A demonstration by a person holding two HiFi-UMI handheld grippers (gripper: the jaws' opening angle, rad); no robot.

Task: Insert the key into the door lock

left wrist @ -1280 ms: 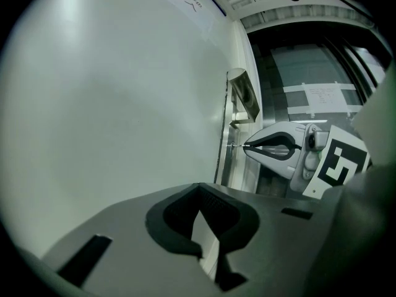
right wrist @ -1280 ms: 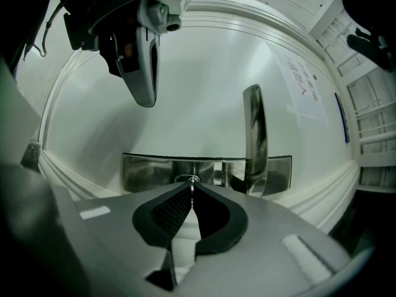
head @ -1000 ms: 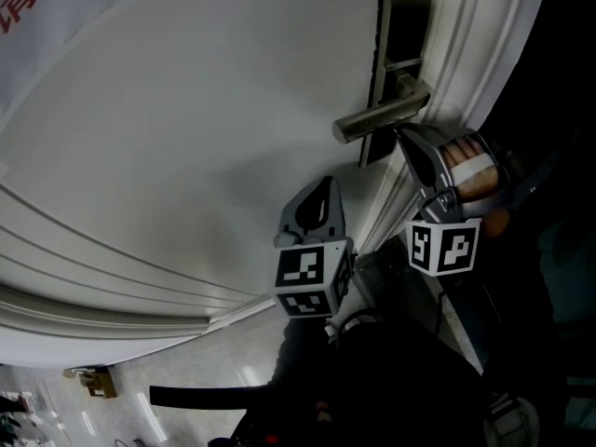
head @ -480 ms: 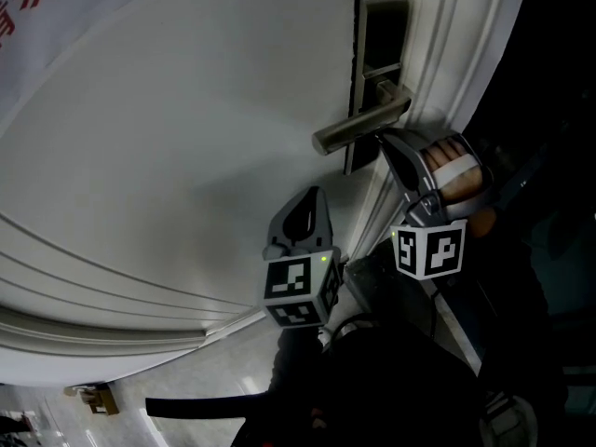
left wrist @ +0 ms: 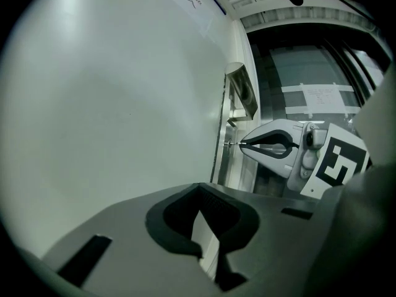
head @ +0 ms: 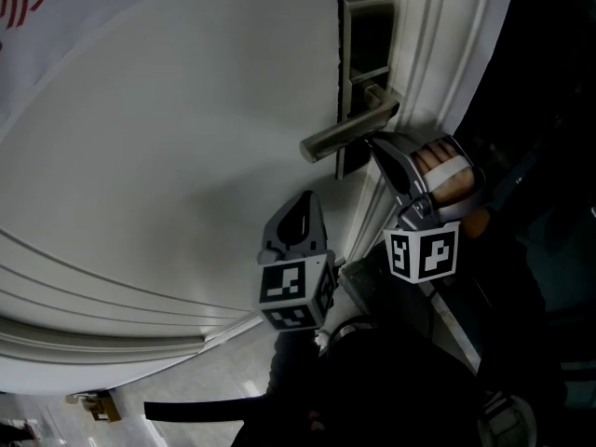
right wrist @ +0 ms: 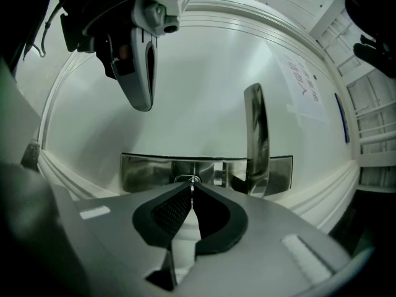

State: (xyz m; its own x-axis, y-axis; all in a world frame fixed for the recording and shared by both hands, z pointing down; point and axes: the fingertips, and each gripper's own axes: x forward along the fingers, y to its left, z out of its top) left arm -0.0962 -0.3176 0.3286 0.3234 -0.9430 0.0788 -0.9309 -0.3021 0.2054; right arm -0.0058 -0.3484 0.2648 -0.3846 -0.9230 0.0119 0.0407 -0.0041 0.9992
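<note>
The door [head: 186, 138] is white, its lock plate [head: 365, 26] black edged in silver. The grey left gripper [head: 300, 203] and right gripper [left wrist: 241, 145] bear black-and-white square markers.

Grey left tool [head: 303, 203] and right tool [head: 377, 142], black inner pads [right wrist: 170, 214], a black-and-white marker cube [head: 424, 252] on each

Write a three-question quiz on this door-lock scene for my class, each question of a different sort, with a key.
1. Which claw holds the key? A) left B) right C) neither
2. True or false: the left claw is shut and empty.
3. Fill in: the metal lever on the lock plate is its ____.

Key: 1 B, the right claw; 2 true; 3 handle.
</note>
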